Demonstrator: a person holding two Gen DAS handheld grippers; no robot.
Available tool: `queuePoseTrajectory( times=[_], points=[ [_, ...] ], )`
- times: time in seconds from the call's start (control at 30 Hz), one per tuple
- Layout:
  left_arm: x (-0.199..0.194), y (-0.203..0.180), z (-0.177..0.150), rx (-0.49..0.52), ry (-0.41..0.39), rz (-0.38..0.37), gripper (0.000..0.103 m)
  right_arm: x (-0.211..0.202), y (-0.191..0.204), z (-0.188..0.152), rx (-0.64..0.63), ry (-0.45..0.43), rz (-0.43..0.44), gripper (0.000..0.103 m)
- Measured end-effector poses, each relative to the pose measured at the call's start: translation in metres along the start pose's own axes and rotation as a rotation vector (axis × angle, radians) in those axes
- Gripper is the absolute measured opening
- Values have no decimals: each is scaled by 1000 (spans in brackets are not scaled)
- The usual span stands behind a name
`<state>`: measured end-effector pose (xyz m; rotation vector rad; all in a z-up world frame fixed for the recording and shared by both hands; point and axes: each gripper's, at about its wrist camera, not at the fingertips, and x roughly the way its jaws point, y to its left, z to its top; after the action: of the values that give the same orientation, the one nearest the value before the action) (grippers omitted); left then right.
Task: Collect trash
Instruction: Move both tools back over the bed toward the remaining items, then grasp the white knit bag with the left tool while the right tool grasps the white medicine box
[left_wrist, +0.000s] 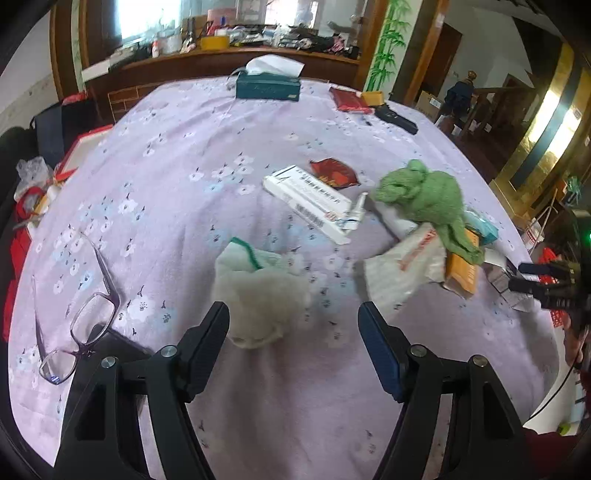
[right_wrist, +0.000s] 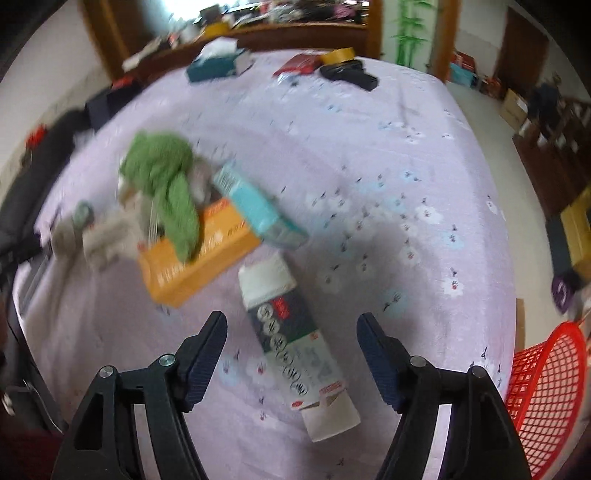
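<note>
My left gripper (left_wrist: 293, 314) is open above the lilac flowered tablecloth (left_wrist: 184, 155), with a crumpled white wrapper with a green edge (left_wrist: 258, 291) lying between and just beyond its fingertips. My right gripper (right_wrist: 291, 325) is open, its jaws on either side of a long white and dark carton (right_wrist: 295, 343) that lies flat on the cloth. The right gripper also shows at the right edge of the left wrist view (left_wrist: 532, 277). A pile further on holds a green cloth (right_wrist: 166, 177), an orange box (right_wrist: 199, 254), a teal box (right_wrist: 255, 206) and a white plastic bag (left_wrist: 402, 269).
A red mesh basket (right_wrist: 546, 376) stands off the table's right edge. Glasses (left_wrist: 81, 317) lie at the left. A white carton (left_wrist: 314, 199), a red packet (left_wrist: 334, 171) and a small tube (left_wrist: 356, 214) lie mid-table. A teal tissue box (left_wrist: 267, 86) stands at the far edge.
</note>
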<state>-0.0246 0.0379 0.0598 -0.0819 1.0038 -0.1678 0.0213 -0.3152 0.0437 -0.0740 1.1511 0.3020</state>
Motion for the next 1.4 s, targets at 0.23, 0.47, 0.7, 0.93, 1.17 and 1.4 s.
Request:
queuePoseTrajectory(
  times=[0.23,0.47,0.7,0.93,1.17,1.4],
  points=[
    [32,12,11,-11,63,33,71,4,11,-15,23,30,-38,42],
    [58,20,6,-52,106,78,61,-31,21,-34,134,-33,14,42],
    [47,14,12,-92,43,86,32,-64,31,-40,218,-109,57,42],
    [-2,-47,19,-8,-114,9,32,-84,38,-43,261,-176,43,42],
    [-27,-130,12,125,-157,-107,32,-95,43,-46,274,-215,21,42],
    [-28,-183,8,229,-145,-155,32,-106,29,-58,327,-245,9,42]
  ],
)
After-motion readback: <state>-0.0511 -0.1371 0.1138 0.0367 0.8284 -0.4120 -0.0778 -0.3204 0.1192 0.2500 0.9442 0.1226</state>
